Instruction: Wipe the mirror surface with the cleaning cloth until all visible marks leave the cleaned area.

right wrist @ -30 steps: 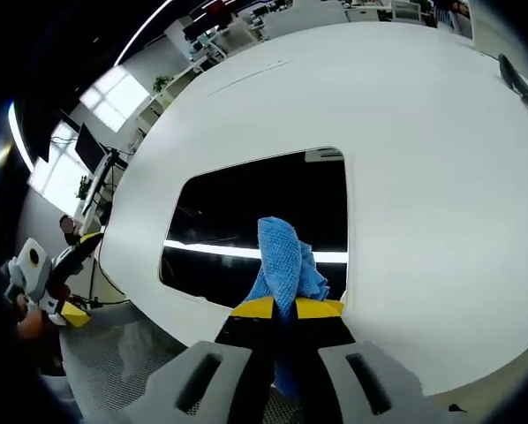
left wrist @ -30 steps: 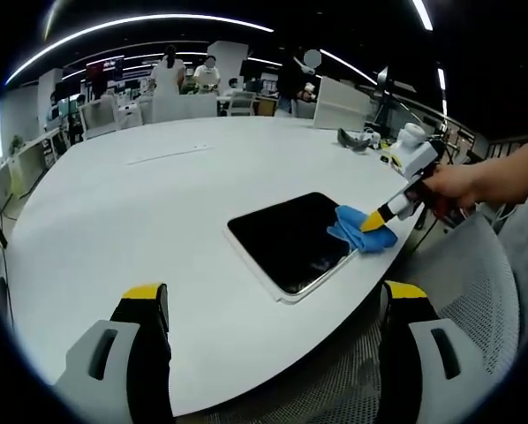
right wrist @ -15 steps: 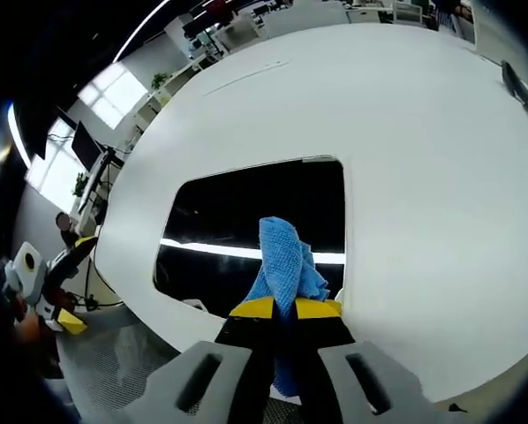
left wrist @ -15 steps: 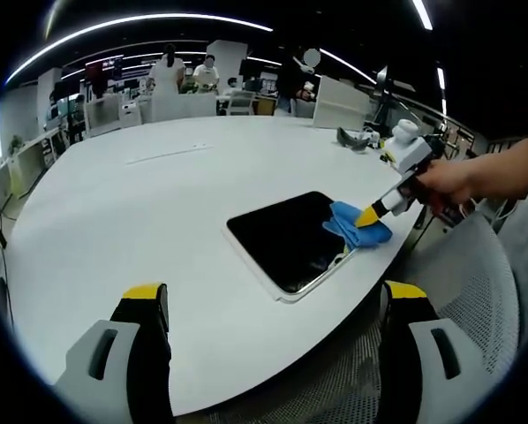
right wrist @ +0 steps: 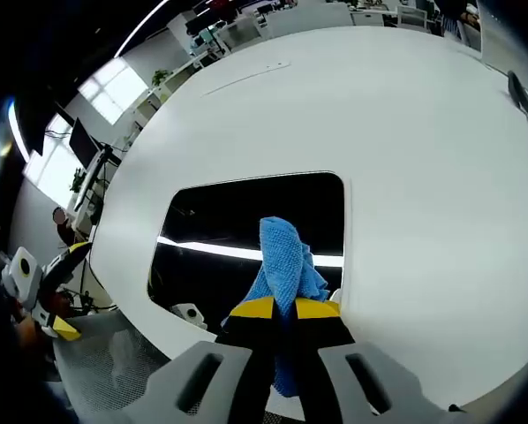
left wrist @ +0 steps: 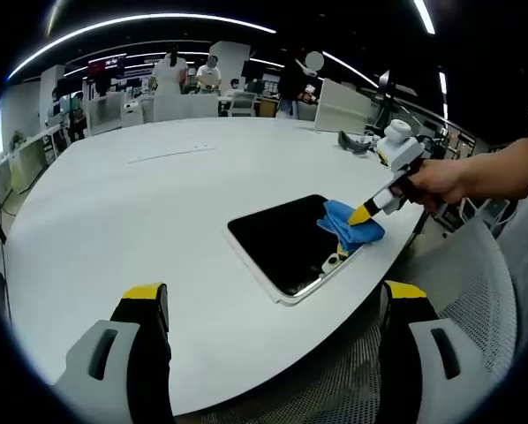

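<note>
Two grippers show: the right gripper (right wrist: 284,308) has its jaws closed tight on the blue cleaning cloth (right wrist: 286,261), which rises just ahead of them onto the near edge of the dark mirror (right wrist: 246,228). The left gripper (left wrist: 273,305) hangs with jaws wide apart and empty, mirror (left wrist: 286,238) well ahead on the white worktop (left wrist: 140,203).

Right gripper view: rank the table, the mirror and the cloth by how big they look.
Largest to smallest:
1. Table
2. Mirror
3. Cloth, held in the shut right hand-held gripper; it sits nearest the camera, so it looks bigger than it is.
</note>
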Available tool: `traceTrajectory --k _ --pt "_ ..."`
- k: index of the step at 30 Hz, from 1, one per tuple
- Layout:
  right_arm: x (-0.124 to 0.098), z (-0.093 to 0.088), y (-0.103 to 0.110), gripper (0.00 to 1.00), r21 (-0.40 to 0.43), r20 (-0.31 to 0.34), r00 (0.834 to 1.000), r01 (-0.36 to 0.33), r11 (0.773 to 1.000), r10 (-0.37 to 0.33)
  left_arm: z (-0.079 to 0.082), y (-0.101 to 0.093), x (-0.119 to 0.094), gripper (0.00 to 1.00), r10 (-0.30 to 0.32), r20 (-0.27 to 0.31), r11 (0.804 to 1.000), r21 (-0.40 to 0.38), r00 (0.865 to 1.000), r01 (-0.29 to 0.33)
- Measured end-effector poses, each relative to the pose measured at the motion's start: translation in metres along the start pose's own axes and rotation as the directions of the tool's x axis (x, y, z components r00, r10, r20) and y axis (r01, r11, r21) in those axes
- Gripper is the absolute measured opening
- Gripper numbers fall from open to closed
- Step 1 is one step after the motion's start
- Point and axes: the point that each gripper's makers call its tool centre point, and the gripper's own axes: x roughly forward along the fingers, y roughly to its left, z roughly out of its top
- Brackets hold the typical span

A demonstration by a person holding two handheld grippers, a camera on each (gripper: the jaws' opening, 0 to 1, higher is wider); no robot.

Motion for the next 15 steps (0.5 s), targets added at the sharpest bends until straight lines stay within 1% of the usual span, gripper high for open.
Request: traceTrajectory --k 7,15 --pt "0.004 0.011 -0.003 0.0 -0.018 0.006 1.0 0.005 1.0 -0.005 -0.002 -0.001 -0.001 0.99 -0.002 -0.009 1.0 -0.005 1.0 0.002" --pt "0.009 0.024 -0.005 0.0 -0.039 0.004 1.0 0.014 0.999 -0.014 0.001 0.001 -0.002 0.99 -0.001 0.005 1.0 -0.013 1.0 0.001"
